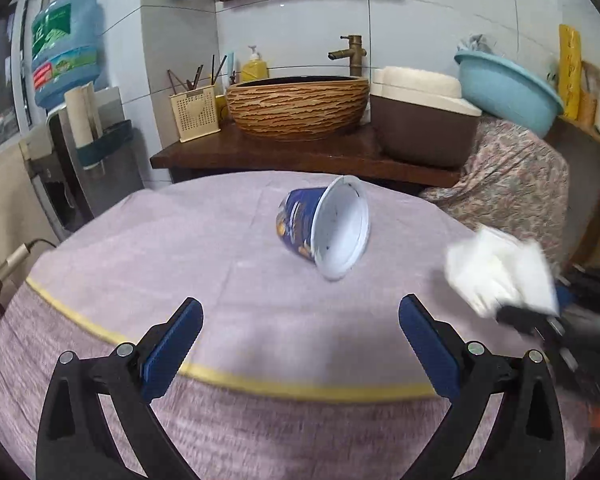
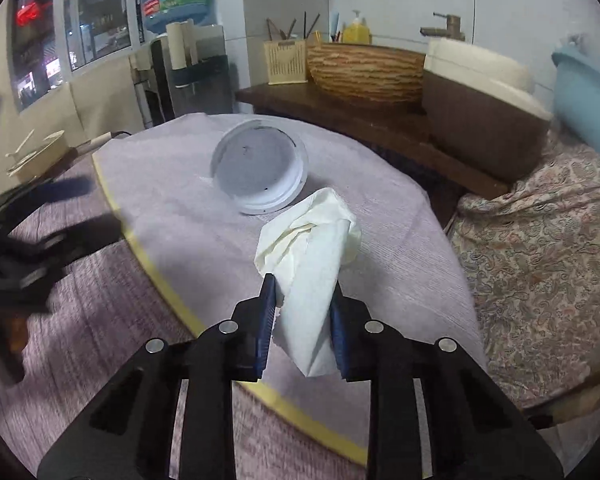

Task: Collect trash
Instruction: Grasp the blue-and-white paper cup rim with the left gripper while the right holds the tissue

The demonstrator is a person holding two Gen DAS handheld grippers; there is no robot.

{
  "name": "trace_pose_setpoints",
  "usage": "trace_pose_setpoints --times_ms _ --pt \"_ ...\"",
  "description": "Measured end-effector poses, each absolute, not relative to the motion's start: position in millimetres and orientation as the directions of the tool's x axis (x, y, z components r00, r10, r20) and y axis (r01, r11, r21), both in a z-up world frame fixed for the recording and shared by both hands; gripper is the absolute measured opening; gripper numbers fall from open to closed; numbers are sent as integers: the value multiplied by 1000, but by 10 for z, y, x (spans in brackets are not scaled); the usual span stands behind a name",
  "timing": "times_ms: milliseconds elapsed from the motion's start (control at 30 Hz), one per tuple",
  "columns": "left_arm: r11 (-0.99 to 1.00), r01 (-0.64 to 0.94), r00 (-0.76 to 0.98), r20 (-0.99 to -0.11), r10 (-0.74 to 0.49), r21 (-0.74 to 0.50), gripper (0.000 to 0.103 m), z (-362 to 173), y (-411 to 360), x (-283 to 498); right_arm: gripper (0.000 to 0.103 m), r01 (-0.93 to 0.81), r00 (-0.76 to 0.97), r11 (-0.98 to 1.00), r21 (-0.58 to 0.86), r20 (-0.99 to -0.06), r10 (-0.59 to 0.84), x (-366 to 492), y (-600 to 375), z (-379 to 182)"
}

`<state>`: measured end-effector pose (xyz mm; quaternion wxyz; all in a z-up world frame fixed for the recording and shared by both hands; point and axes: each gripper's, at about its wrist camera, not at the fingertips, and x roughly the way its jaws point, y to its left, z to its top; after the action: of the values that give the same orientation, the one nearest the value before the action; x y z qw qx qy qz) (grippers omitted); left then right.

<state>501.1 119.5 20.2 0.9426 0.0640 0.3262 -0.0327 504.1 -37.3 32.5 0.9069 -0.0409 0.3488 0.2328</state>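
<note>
one blue cup (image 1: 324, 227) tipped over on the bench (image 1: 180, 240), label unreadable, right tongs (image 2: 302, 300) pinching one crumpled tissue (image 2: 308, 248), left tongs (image 1: 300, 344) spread wide

Cup (image 1: 324, 228) on table (image 1: 180, 248) — tissue (image 1: 500, 276) rightward

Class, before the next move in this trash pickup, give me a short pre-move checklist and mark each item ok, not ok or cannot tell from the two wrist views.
1. Right gripper shut on the crumpled tissue: ok.
2. Tissue lifted clear of the tablecloth: cannot tell.
3. Left gripper open and empty, ready for a pickup: ok.
4. Blue cup lying on its side on the table, mouth toward the grippers, within the left view: ok.
5. Path from the left gripper to the cup free of other items: ok.
6. Bin or bag for the trash in sight: not ok, none appears in either view.
</note>
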Motion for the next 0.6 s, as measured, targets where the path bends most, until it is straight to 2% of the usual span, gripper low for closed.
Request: trace_pose_setpoints --times_ms 133,333,433,500,567,600 --pt "987 55 773 -632 55 154 89 130 1007 5398 26 -462 658 882 92 -632 411 4700 -452 416" --pt "987 -12 718 -685 119 159 67 -30 960 5840 26 -475 664 873 116 -603 442 4336 -572 489" --pt "985 -34 703 -696 145 170 50 -79 967 5945 26 -471 672 874 116 -595 441 4186 -621 477" --pt "985 -45 694 -704 149 164 22 -108 999 5971 26 -469 680 876 108 -590 436 4106 -638 469" --pt "986 -59 691 -706 155 159 12 -131 1055 5958 26 -466 690 879 101 -580 432 4004 -660 455" --pt "986 -63 691 -707 153 151 10 -132 1073 5947 26 -462 696 881 100 -575 430 3961 -672 448"
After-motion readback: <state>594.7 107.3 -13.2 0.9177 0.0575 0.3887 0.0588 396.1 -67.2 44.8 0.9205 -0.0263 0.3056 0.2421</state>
